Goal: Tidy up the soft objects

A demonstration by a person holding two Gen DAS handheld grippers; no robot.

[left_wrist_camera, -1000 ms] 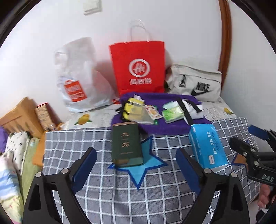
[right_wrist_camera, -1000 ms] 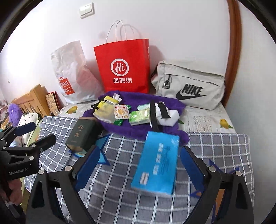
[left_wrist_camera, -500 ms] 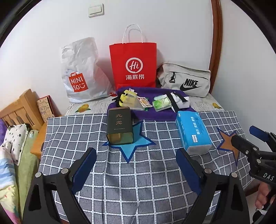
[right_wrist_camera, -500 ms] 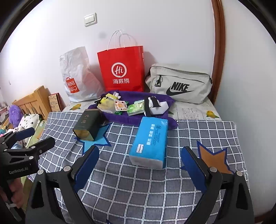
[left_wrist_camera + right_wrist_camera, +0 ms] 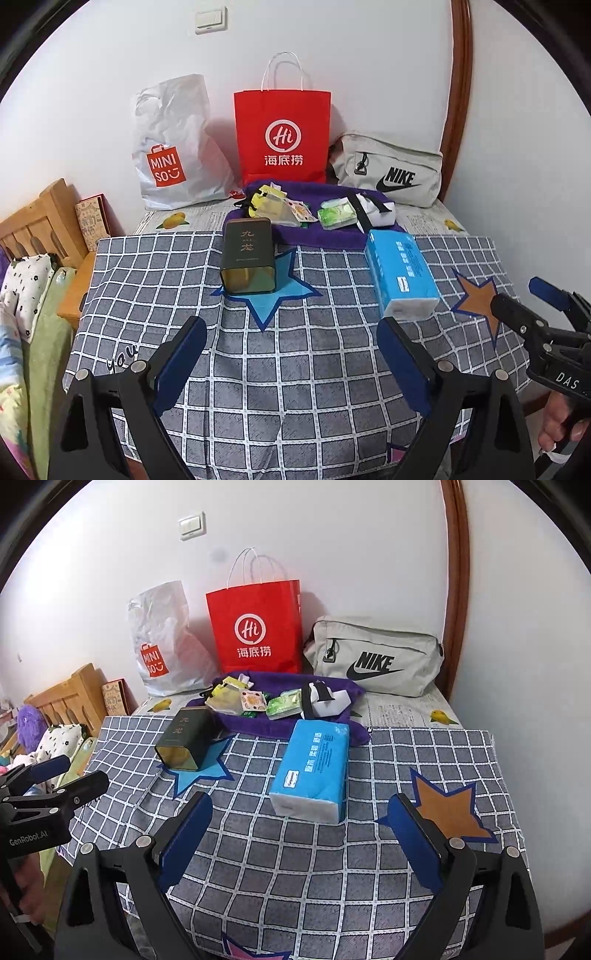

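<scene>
A blue tissue pack [image 5: 400, 272] [image 5: 314, 768] lies on the checked cloth [image 5: 295, 369] [image 5: 314, 867]. A dark green tin [image 5: 248, 254] [image 5: 186, 738] lies on a blue star patch. Behind them a purple towel [image 5: 325, 236] [image 5: 266, 725] carries small packets [image 5: 336, 216] [image 5: 284, 705] and a white item with black straps [image 5: 373, 212]. My left gripper [image 5: 291, 334] is open and empty, held near the front edge. My right gripper [image 5: 299, 812] is open and empty, just short of the tissue pack. Each gripper shows in the other's view, the right [image 5: 532, 306] and the left [image 5: 70, 773].
A red paper bag [image 5: 282, 134] [image 5: 255, 627], a white Miniso bag [image 5: 173, 147] [image 5: 162, 642] and a grey Nike bag [image 5: 388, 170] [image 5: 373, 657] stand against the wall. A wooden bed frame [image 5: 40, 225] and bedding [image 5: 26, 288] lie at the left.
Both grippers have pulled back and up from the table, so the objects look smaller and farther. Both stay open and empty. The objects have not moved.
</scene>
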